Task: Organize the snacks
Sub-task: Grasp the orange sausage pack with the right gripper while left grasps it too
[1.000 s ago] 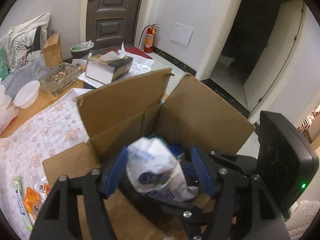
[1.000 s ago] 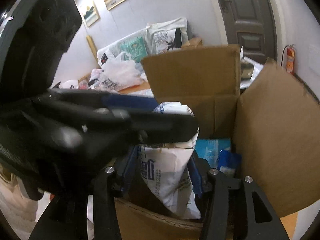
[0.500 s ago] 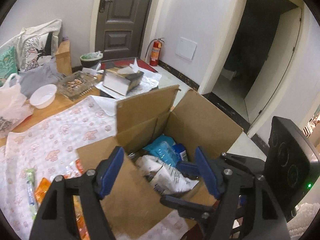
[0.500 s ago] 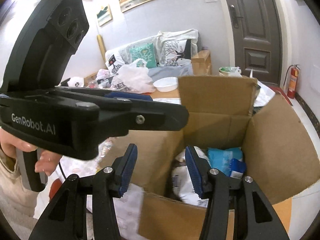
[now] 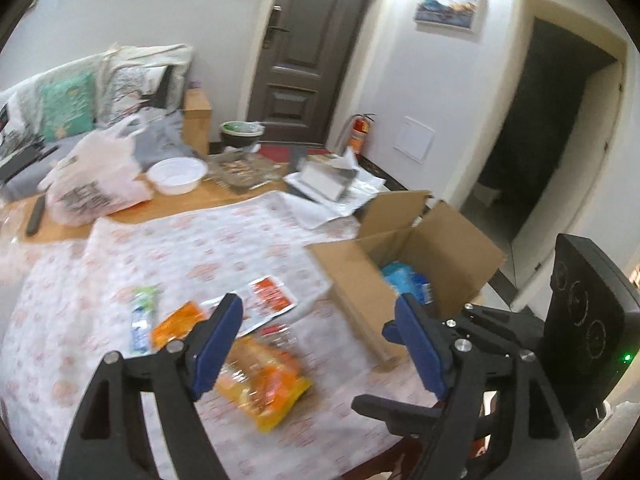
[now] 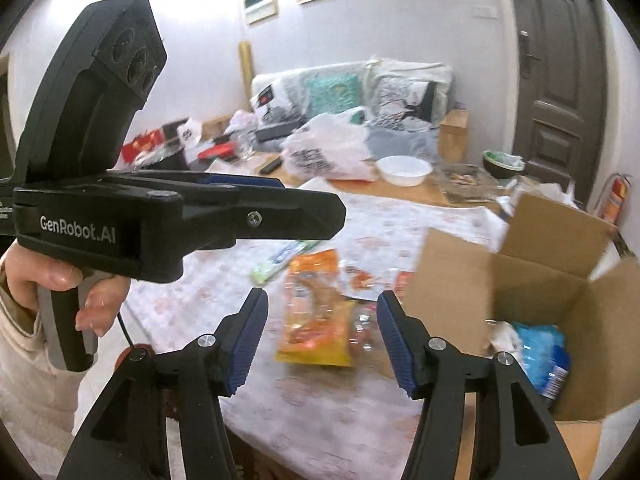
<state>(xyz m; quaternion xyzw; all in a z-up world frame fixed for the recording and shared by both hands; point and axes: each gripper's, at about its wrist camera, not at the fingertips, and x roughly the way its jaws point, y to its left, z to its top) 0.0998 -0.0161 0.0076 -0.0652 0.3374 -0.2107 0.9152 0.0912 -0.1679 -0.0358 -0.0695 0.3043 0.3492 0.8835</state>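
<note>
An open cardboard box [image 5: 352, 280] stands at the table's right end with blue packets [image 5: 404, 280] inside. Several snack packets lie on the patterned cloth to its left. Among them are an orange-yellow bag [image 5: 264, 380], a red-and-white sachet [image 5: 270, 296] and a green-blue stick pack [image 5: 141, 318]. My left gripper [image 5: 318, 344] hovers above the orange-yellow bag, its jaws opening with nothing gripped. My right gripper [image 6: 322, 344] hangs over the same bag [image 6: 316, 320], also opening and holding nothing. The box [image 6: 452, 280] is to its right. A person's hand [image 6: 52, 280] holds the left gripper [image 6: 320, 216].
At the table's far side sit a white plastic bag [image 5: 96, 184], a white bowl [image 5: 176, 174], a glass tray [image 5: 244, 168] and a tissue box [image 5: 328, 178]. A sofa piled with cushions [image 6: 360, 92] stands behind. The table's near edge runs just under the grippers.
Both grippers let go of the white bag into the box, then drew back and swung left over the loose snacks. Both sets of jaws now stand wider.
</note>
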